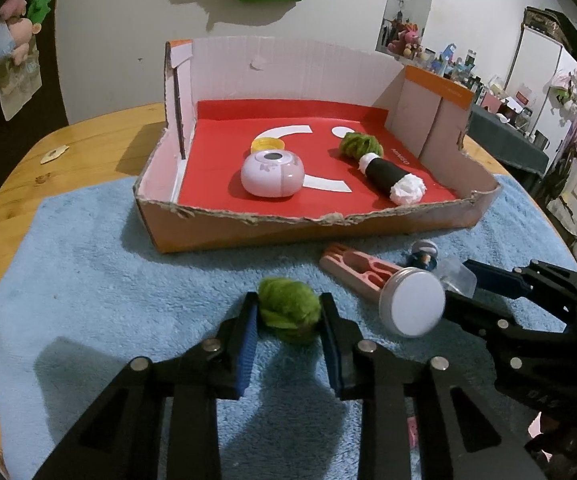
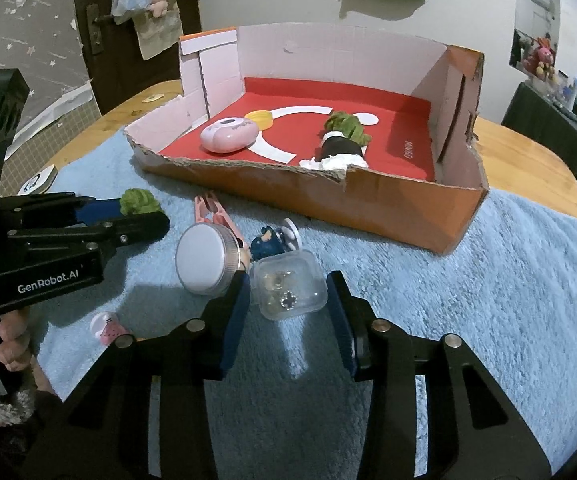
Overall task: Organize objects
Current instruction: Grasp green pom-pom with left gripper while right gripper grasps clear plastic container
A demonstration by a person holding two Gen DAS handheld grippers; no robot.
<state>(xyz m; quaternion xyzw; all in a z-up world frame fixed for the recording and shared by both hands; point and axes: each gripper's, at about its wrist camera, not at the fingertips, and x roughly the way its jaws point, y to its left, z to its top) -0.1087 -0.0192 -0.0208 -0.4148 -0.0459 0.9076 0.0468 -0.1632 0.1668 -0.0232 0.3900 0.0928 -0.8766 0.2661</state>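
Note:
A green wool ball (image 1: 284,308) lies on the blue towel (image 1: 108,280), and my left gripper (image 1: 288,298) is shut on it, one blue pad against each side. In the right wrist view this ball (image 2: 140,200) shows at the left gripper's tips. A small clear plastic box (image 2: 288,288) with trinkets inside sits between the pads of my right gripper (image 2: 288,278), which touch both its sides. Behind stands the cut-down cardboard box (image 1: 288,232) with a red floor. It holds a lilac round gadget (image 1: 272,174), a yellow lid (image 1: 268,144), and a black roll (image 1: 384,172) with white ends beside another green ball.
A silver round tin (image 2: 204,260) leans against the right gripper's left finger. A pink clip (image 2: 212,210) and a blue figurine (image 2: 266,244) lie just behind it. A small pink piece (image 2: 106,328) sits near the person's hand (image 2: 12,344). Wooden table edges surround the towel.

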